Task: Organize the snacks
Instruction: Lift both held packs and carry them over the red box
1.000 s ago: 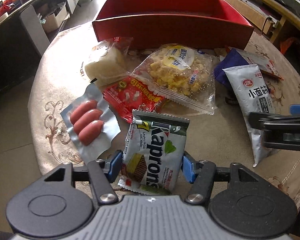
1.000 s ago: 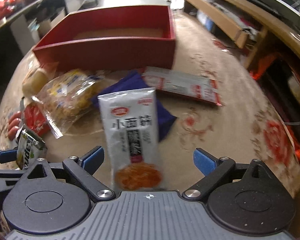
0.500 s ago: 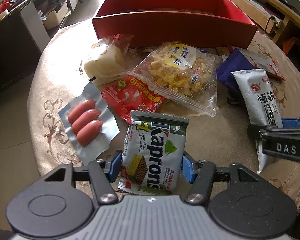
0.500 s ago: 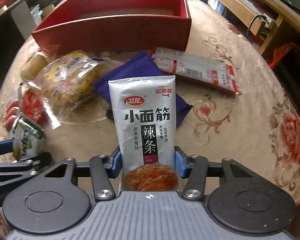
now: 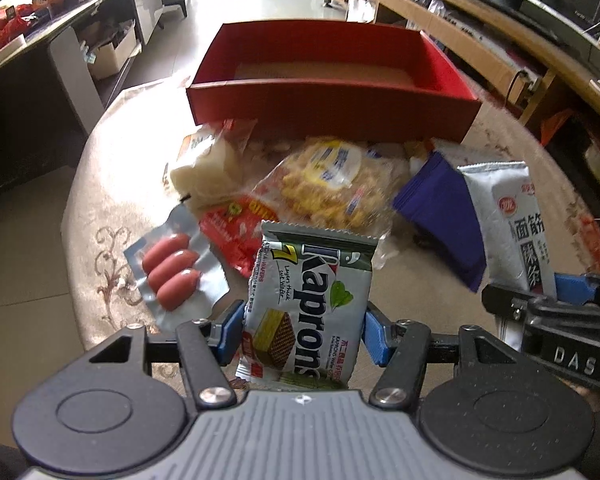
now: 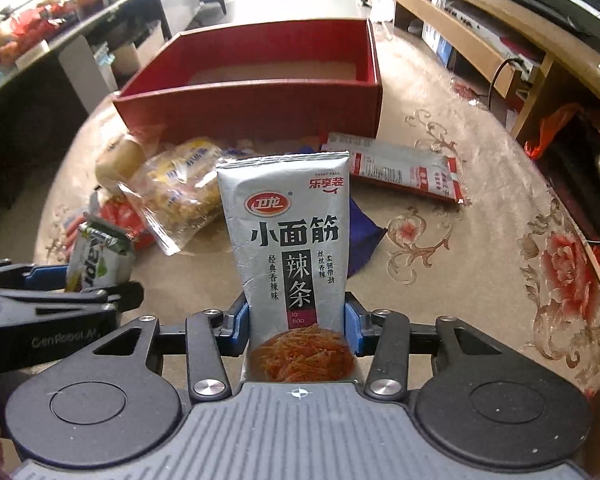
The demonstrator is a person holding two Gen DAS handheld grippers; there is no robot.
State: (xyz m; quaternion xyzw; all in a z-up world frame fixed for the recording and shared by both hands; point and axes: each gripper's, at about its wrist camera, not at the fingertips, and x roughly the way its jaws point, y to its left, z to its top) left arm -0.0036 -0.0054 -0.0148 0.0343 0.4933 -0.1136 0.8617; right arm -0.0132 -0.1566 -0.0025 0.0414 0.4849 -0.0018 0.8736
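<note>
Left gripper pinching green-and-white Kaprons wafer packet upright above cream floral tablecloth, right gripper alongside clamping tall silver spicy-strip pouch upright, both aimed toward open red cardboard box beyond remaining snacks.

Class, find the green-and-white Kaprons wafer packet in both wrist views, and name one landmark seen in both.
Left wrist: Kaprons wafer packet low centre, clamped in left gripper.
Right wrist: the packet at the left edge, mid-height.
Shared landmark: red box behind the snacks.
</note>
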